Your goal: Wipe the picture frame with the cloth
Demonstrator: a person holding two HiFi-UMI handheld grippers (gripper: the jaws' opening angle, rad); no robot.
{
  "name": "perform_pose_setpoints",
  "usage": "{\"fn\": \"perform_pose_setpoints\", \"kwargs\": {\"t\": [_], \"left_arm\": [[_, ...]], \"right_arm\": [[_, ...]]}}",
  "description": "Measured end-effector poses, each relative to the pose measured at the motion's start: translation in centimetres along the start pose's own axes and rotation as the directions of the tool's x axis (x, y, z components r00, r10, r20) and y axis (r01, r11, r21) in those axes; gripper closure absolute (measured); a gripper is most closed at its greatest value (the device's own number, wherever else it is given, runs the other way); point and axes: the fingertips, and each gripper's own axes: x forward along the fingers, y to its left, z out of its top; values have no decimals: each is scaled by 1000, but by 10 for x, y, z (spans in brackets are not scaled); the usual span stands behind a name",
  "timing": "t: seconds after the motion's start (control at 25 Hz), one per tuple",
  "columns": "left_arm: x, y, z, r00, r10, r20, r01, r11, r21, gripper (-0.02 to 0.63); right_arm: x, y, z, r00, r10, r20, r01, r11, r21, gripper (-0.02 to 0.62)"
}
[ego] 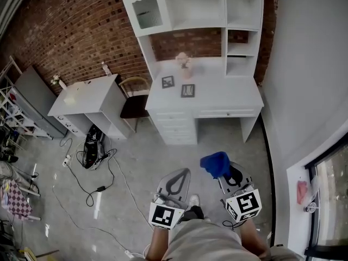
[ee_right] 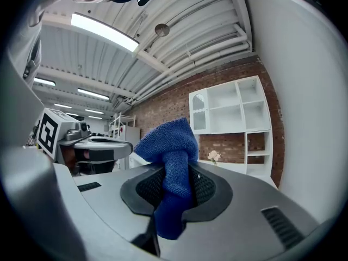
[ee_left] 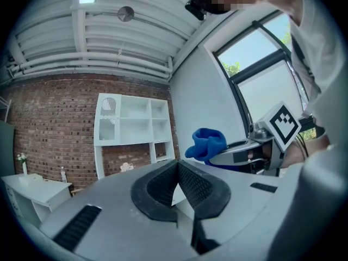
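White wooden desk (ego: 217,99) far off bears small dark picture frames (ego: 187,90); right gripper (ee_right: 176,181) pinches blue microfibre cloth (ee_right: 168,145), left gripper (ee_left: 178,170) pressed together, empty; unsteadied, a wiped frame could topple

Both grippers are held low and near the body, side by side and apart, pointing toward the far side. The left gripper (ego: 175,182) has its 2 jaws pressed together with nothing between them. The right gripper (ego: 228,176) has its 2 jaws clamped on the blue cloth (ego: 215,163), which bunches past the tips. The 2 marker cubes face up.
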Motion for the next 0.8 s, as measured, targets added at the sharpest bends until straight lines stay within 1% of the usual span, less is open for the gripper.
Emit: {"fn": "perform_pose_setpoints", "kwargs": {"t": [0.2,0.32,0.48,0.8], "left_arm": [[22,35,-9,1000,-8,13,9,1000,-23,609],[38,57,-13,1000,-18,13,19,999,-39,608],[58,87,-15,999,-34,14,35,999,-38,609],[85,137,-24,998,-61,4,61,997,-51,609]], "right_arm": [[40,-3,-4,1000,-1,-29,1,1000,-12,520],[65,-7,-6,999,-2,-51,2,1000,-2,520],[99,-12,-7,998,0,-63,2,1000,26,520],[160,-16,-12,994,10,-105,-9,1000,12,520]]}}
